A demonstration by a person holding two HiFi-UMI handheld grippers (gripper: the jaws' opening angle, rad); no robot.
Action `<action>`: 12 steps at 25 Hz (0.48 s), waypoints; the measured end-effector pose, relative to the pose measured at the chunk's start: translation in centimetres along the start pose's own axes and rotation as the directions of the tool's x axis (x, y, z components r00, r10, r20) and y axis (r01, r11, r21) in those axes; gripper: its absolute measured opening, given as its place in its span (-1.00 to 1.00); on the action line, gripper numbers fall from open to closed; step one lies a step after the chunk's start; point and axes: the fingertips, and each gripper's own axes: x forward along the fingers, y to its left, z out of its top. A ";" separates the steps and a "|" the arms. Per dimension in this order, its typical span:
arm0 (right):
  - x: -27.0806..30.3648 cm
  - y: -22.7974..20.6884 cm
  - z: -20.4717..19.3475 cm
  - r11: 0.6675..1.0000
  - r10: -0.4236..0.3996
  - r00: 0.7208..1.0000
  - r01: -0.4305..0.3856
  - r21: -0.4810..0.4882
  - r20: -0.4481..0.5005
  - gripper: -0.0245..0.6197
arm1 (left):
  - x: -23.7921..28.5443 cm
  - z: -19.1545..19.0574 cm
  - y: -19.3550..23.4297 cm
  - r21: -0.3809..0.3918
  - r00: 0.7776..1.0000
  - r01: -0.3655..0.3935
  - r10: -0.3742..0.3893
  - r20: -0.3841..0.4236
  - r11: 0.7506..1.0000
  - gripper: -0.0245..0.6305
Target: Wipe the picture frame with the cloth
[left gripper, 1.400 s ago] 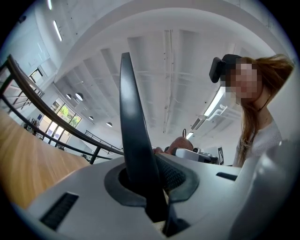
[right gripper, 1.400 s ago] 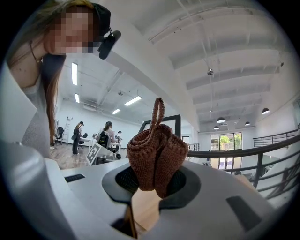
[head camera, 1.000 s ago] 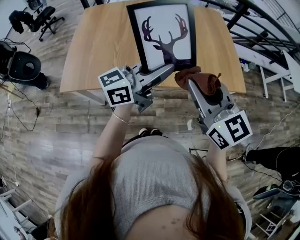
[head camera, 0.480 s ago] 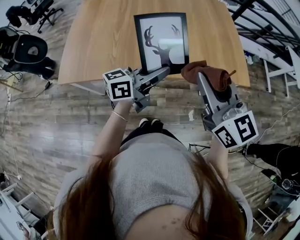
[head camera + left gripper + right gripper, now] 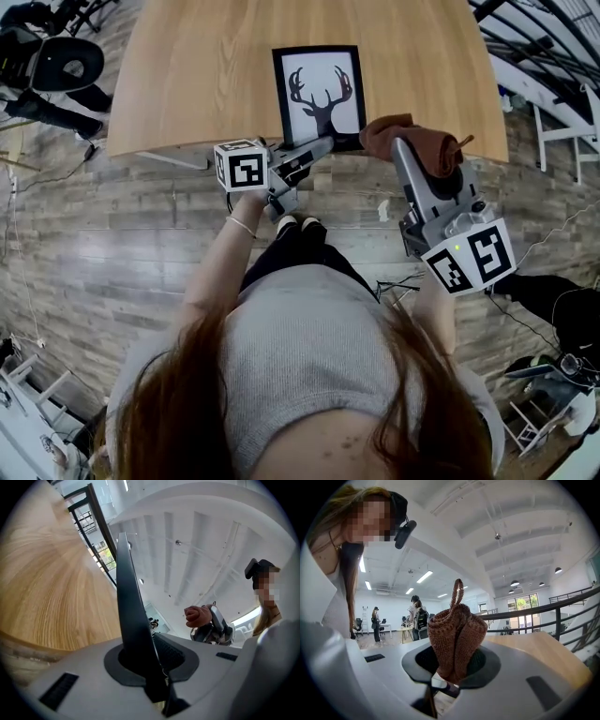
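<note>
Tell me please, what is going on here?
A person holds a gripper in each hand. The left gripper is clamped on the near edge of the picture frame, over the wooden table. The right gripper grips a bunched brown cloth beside the frame's near right corner. Wiping has not visibly begun.

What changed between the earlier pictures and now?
The left gripper lowered the picture frame toward the table. Unchanged: it stays shut on the frame's near edge, and the right gripper keeps the cloth, beside the frame.
</note>
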 end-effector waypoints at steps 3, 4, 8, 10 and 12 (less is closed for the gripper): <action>0.4 0.0 -0.8 1.000 -0.002 1.000 0.002 0.009 -0.014 -0.62 | -0.1 -1.3 1.8 -0.072 1.000 -0.005 0.004 -0.010 0.997 -0.72; 0.6 0.0 -1.1 1.000 -0.003 1.000 0.003 0.012 -0.020 -0.62 | -0.1 -1.5 2.3 -0.094 1.000 -0.006 0.005 -0.010 0.996 -0.72; 1.0 -0.1 -2.0 1.000 -0.007 0.999 0.008 0.022 -0.038 -0.62 | -0.2 -2.5 4.3 -0.177 1.000 -0.018 0.016 -0.010 0.984 -0.72; 1.1 -0.3 -2.2 1.000 -0.010 0.999 0.012 0.029 -0.045 -0.62 | -0.2 -3.0 5.1 -0.209 1.000 -0.021 0.019 -0.011 0.978 -0.72; 1.1 -0.6 -2.5 0.999 -0.015 0.999 0.017 0.035 -0.052 -0.62 | -0.2 -3.4 5.8 -0.231 1.000 -0.027 0.023 -0.016 0.973 -0.72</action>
